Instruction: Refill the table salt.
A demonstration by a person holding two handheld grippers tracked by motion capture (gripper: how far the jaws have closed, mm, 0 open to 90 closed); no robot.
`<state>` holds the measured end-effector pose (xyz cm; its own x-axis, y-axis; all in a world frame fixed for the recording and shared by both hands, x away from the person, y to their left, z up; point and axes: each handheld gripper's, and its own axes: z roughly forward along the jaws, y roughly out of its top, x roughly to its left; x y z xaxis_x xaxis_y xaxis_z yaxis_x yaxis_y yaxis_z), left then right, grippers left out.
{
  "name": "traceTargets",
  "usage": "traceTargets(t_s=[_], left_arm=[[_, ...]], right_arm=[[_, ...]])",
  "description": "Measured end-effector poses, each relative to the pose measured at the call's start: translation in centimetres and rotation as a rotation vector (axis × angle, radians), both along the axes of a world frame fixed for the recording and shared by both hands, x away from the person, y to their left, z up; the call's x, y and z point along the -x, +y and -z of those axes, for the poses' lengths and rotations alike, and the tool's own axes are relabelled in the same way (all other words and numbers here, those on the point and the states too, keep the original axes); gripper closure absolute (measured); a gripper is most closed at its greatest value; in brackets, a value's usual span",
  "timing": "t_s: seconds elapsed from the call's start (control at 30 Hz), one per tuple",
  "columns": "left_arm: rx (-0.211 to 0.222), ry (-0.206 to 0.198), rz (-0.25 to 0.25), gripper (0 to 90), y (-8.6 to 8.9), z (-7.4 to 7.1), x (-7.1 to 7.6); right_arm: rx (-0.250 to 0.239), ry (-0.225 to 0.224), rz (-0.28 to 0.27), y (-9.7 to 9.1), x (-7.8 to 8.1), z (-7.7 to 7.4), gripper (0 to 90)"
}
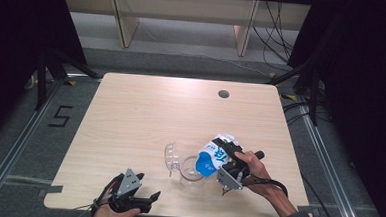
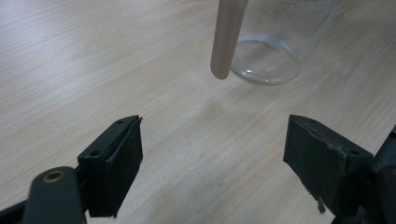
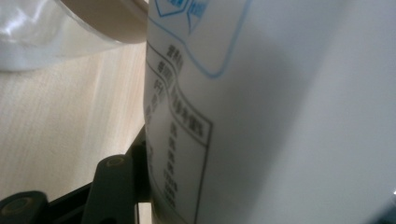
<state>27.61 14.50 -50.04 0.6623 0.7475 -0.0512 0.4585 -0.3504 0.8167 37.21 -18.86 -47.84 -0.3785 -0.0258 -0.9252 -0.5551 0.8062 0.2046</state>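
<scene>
Down at the near-left edge of the wooden table [image 1: 130,115], the left gripper [image 1: 143,198] sits low in the person's left hand [image 1: 110,215], pointing across toward the middle. Its own view settles the state: both black pads [image 2: 116,163] stand wide apart with bare wood between them, nothing held. Ahead of those jaws in that view stands the base of a clear measuring jug [image 2: 268,51], with its pale handle [image 2: 226,37] hanging down just in front.

Moving to the centre of the high view, the clear jug [image 1: 180,163] stands upright on the table, near the front edge, handle side toward the left gripper, the two well apart.

Now the right side. A white and blue pouch [image 1: 216,155] is tipped over, its blue end down at the jug's rim and the white end raised toward the back right. The right gripper [image 1: 232,163] is clamped on it, jaws across the pouch's body, with the person's right hand [image 1: 253,169] behind it and the cable trailing off to the right. In the right gripper view the pouch's white face [image 3: 280,116] with its printed panel sits right against the jaw, and the jug's rim [image 3: 98,18] shows at the top left, over the wood.
</scene>
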Motion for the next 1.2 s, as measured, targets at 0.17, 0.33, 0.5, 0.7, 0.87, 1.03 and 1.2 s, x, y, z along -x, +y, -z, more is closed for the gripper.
traceTargets(t_s=[0.17, 0.33, 0.5, 0.7, 0.87, 1.03, 1.2], left_arm=[[0.000, 0.000, -0.006, 19.0, -0.06, 0.00, 0.04], [0.006, 0.006, -0.010, 19.0, -0.08, 0.01, 0.12], [0.003, -0.023, 0.013, 19.0, -0.05, 0.03, -0.12], [0.003, -0.025, 0.016, 19.0, -0.09, 0.06, -0.12], [-0.001, -0.022, 0.017, 19.0, -0.08, 0.09, -0.13], [0.006, -0.024, 0.012, 19.0, -0.13, 0.10, -0.07], [0.010, -0.012, 0.006, 19.0, -0.15, 0.16, -0.05]], right_arm=[[0.005, -0.012, 0.002, 0.09, 0.01, -0.17, 44.9], [0.055, -0.075, -0.040, 0.35, -0.22, -0.51, 45.0], [0.043, -0.057, -0.016, 0.37, -0.07, -0.07, 45.3], [0.058, -0.057, 0.009, 0.30, 0.03, 0.04, 45.5], [0.099, -0.102, -0.005, 0.37, -0.01, -0.26, 45.8], [0.083, -0.094, 0.000, 0.37, 0.05, -0.06, 45.9], [0.105, -0.112, -0.002, 0.46, 0.14, -0.15, 46.0]])
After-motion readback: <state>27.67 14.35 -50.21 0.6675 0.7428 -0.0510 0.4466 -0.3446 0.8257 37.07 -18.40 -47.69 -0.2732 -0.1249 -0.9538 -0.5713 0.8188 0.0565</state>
